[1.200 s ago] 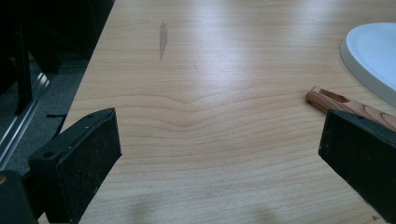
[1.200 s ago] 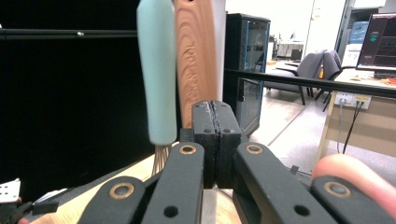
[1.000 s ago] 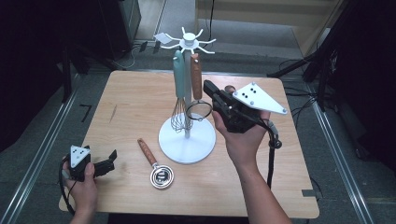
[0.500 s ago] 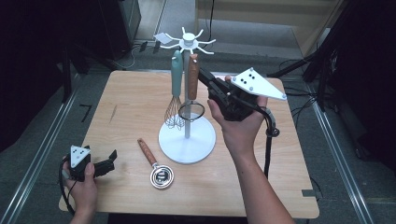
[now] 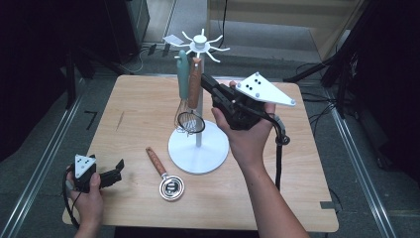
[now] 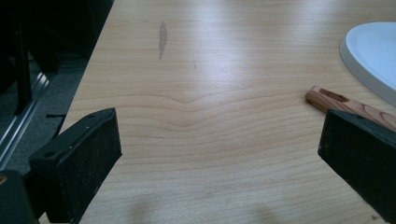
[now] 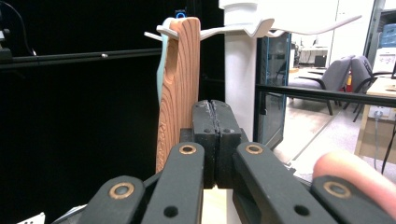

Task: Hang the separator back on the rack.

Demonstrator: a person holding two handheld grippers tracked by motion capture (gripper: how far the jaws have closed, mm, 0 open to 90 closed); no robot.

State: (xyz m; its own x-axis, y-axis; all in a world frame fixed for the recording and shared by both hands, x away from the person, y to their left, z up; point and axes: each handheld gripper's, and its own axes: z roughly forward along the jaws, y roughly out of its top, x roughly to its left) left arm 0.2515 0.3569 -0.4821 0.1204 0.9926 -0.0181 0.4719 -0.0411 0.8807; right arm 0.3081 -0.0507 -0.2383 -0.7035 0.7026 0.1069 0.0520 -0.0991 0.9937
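Note:
A white utensil stand (image 5: pixel 198 144) rises from a round base mid-table. A sieve with a wooden handle (image 5: pixel 194 84) and a whisk with a teal handle (image 5: pixel 183 74) hang from its hooks. My right gripper (image 5: pixel 204 80) is raised beside the wooden handle, its tips touching or nearly touching it. In the right gripper view its jaws (image 7: pixel 215 109) are pressed together with nothing between them, the wooden handle (image 7: pixel 180 84) just left of them and the stand's pole (image 7: pixel 240 84) behind. My left gripper (image 5: pixel 119 166) rests open at the front left corner, empty (image 6: pixel 219 126).
A small metal strainer with a wooden handle (image 5: pixel 166 173) lies flat on the table in front of the stand's base; its handle end (image 6: pixel 345 102) lies by my left gripper's right jaw. The base's rim (image 6: pixel 373 51) is beyond it. Dark floor and rails surround the table.
My right gripper has moved up and left, from beside the pole to the hanging wooden handle. The sieve's head has shifted left. The left gripper has stayed put.

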